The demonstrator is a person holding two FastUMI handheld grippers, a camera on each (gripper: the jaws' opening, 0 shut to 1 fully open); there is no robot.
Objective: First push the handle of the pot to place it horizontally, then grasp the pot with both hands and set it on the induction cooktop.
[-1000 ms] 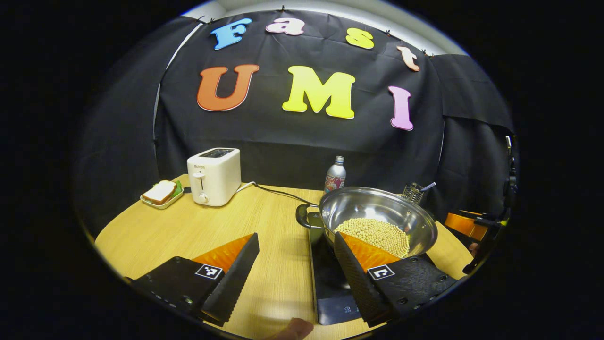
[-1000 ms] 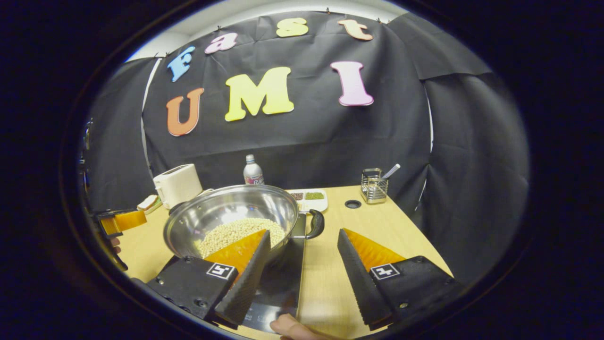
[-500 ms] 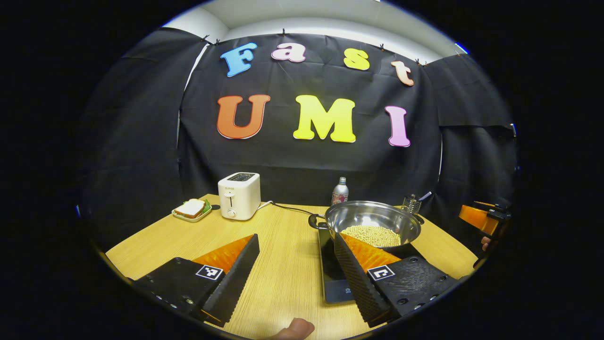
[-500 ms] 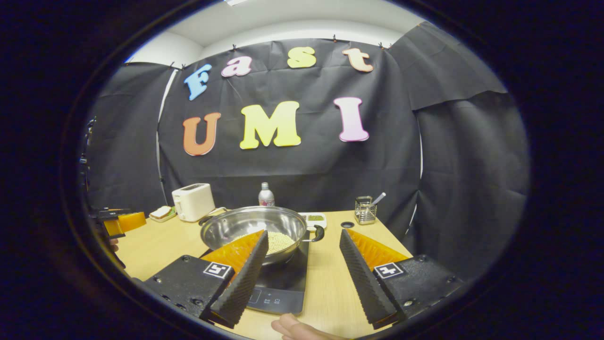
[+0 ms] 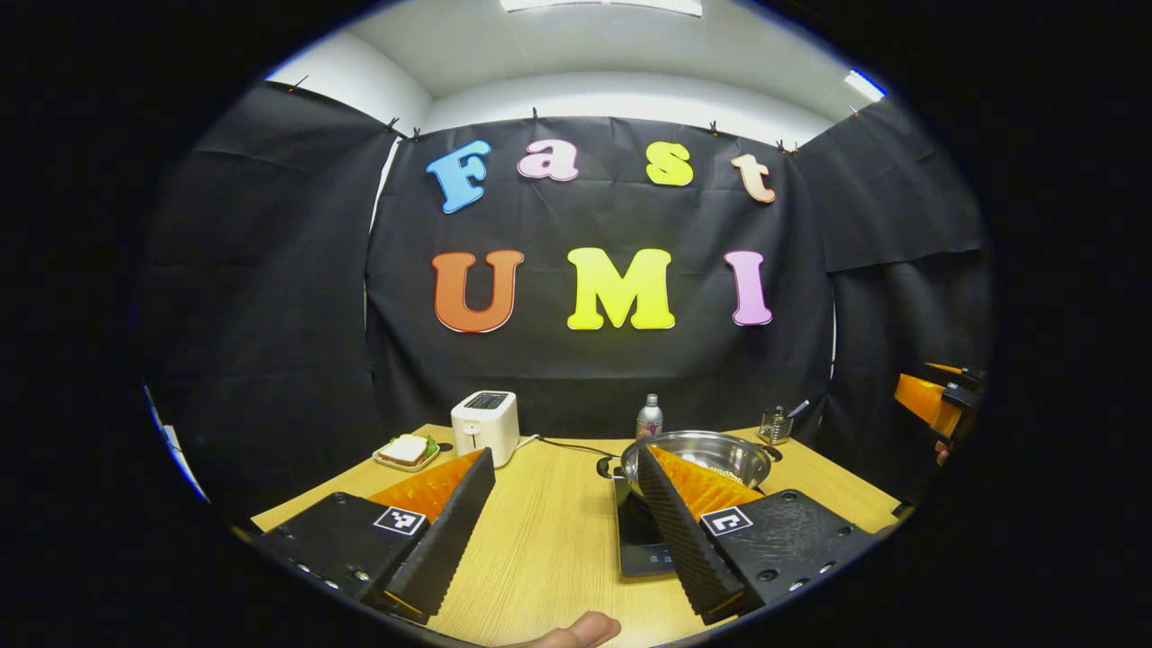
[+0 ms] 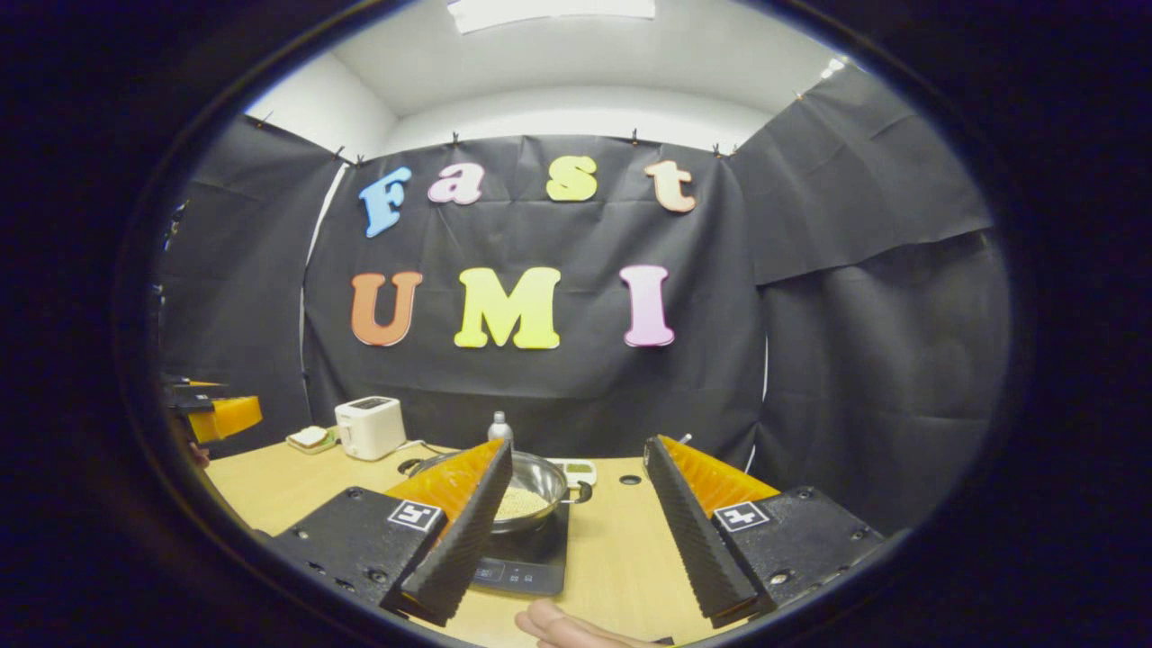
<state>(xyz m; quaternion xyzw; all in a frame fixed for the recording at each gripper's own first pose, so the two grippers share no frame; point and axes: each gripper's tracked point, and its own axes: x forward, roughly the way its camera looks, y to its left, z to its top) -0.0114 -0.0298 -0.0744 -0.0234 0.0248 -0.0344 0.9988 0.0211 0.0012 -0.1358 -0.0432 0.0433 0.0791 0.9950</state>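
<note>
- Your left gripper (image 5: pixel 565 504): black-and-orange fingers spread wide, nothing between them, held above the near edge of the light wooden table (image 5: pixel 549 531).
- Your right gripper (image 6: pixel 576 499): same story, jaws wide apart and empty, also above the table's near side.
- In the right gripper view, your left gripper shows as an orange-and-black piece at the far left edge (image 6: pixel 216 414); in the left gripper view, your right one sits at the far right edge (image 5: pixel 936 405). Both are well apart from the pot.
- Shiny stainless steel pot with black side handles (image 5: pixel 720 450): sits on the flat black induction cooktop (image 5: pixel 641 544), partly hidden behind your left gripper's right finger. Same pot (image 6: pixel 535 481) on the cooktop (image 6: pixel 526 562) in the right gripper view.
- Pale round beans inside the pot (image 6: pixel 522 502).
- One black handle sticks out sideways on each side, roughly level (image 6: pixel 585 491).
- Behind the pot: small metal bottle (image 5: pixel 649 418), wire utensil holder (image 5: pixel 774 426).
- Far left of the table: white toaster (image 5: pixel 486 426), with a sandwich on a small tray (image 5: pixel 405 450) just beside it.
- A fingertip shows at the bottom of each view (image 5: pixel 576 633).
</note>
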